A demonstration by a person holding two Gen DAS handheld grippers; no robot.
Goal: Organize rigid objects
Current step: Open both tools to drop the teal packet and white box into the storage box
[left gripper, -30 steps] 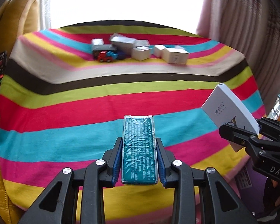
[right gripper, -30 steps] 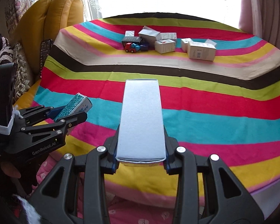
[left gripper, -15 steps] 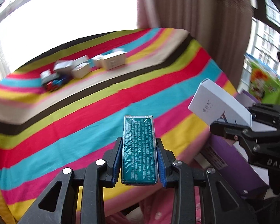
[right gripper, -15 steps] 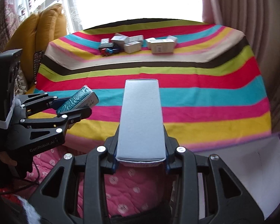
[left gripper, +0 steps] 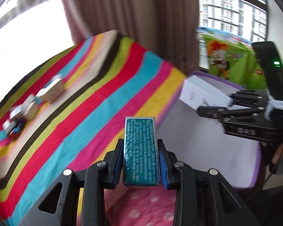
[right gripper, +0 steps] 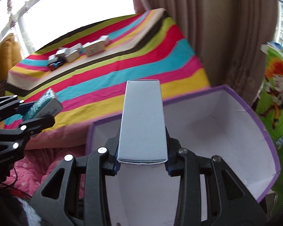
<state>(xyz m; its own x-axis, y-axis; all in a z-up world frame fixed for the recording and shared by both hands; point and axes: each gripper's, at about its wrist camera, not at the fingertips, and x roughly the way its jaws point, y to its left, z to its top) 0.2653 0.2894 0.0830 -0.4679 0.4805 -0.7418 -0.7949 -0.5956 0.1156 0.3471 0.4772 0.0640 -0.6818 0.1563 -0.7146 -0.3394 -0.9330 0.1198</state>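
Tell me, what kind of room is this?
Probably a bedroom or living room in a flat. There is a striped cloth spread over what looks like a bed, long curtains by a bright window, and a purple box on the floor for tidying things into.

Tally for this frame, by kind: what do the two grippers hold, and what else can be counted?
Teal box, in the left gripper: 1
White box, in the right gripper: 1
Purple-rimmed bin: 1
Toy car: 1
Total: 4
The small boxes far back on the striped cloth are too blurred to count.
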